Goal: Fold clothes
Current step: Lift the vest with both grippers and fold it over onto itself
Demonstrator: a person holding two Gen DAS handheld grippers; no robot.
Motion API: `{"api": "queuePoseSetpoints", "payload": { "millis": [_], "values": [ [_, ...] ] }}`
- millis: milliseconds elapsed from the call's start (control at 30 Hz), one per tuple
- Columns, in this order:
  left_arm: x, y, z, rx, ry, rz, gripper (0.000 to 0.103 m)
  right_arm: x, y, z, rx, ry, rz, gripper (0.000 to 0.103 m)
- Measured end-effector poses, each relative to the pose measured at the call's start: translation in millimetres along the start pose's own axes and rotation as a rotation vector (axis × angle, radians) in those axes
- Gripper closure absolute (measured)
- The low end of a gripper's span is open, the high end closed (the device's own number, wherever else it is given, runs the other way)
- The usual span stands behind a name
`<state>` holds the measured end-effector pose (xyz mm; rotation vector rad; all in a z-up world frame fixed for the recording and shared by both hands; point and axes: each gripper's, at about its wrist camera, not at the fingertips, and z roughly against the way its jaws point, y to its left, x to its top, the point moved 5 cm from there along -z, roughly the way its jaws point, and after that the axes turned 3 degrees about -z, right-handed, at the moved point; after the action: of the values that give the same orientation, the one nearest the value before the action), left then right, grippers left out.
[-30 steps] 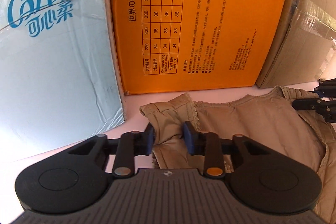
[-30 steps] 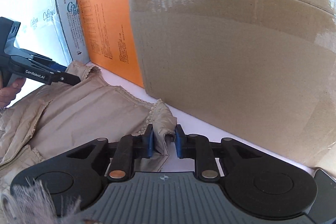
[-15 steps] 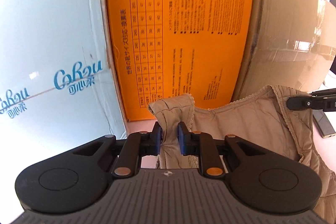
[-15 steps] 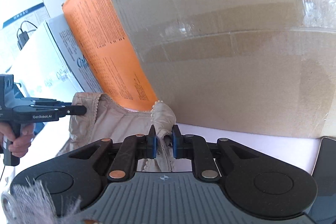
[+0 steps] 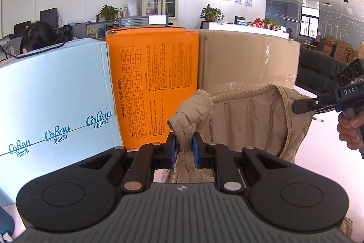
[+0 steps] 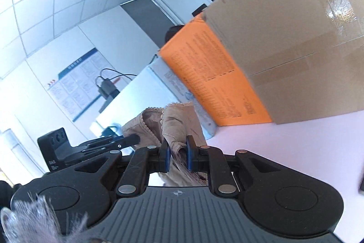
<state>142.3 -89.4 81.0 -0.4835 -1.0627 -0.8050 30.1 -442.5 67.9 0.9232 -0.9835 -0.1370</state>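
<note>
Boxes (image 5: 152,85) seemingly closed | grippers (image 5: 183,149) (image 6: 177,153) clamp vest (image 5: 250,120)

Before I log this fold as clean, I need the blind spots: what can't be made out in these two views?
- Vest hem: left wrist view, hidden behind the left hand-held gripper; cannot tell whether it touches the table.
- Vest front: neither view shows it.
- Orange box print: right wrist view, motion-blurred.
- Right hand-held gripper: its hand is out of frame there.

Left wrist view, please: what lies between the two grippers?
The beige vest spans them, pinched by the left gripper and the right gripper.
</note>
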Motion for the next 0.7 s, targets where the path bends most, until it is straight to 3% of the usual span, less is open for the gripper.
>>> {"api": "queuePoseSetpoints", "payload": {
  "millis": [167,267,500,633,700],
  "values": [
    [-5,-15,56,-0.077,-0.007,-0.029,0.089,-20,34,16,0.132,0.063,-0.028,0.090],
    [-18,-23,83,-0.121,0.029,-0.058,0.089,-36,51,16,0.193,0.130,-0.042,0.090],
    [-74,-38,125,-0.204,0.235,-0.149,0.090,-90,68,24,0.275,0.365,-0.070,0.089],
    [-111,-47,136,-0.218,0.372,-0.229,0.092,-127,61,22,0.262,0.561,-0.059,0.088],
    [-127,-46,118,-0.214,0.428,-0.251,0.092,-145,54,25,0.231,0.652,-0.047,0.088]
  ]
}}
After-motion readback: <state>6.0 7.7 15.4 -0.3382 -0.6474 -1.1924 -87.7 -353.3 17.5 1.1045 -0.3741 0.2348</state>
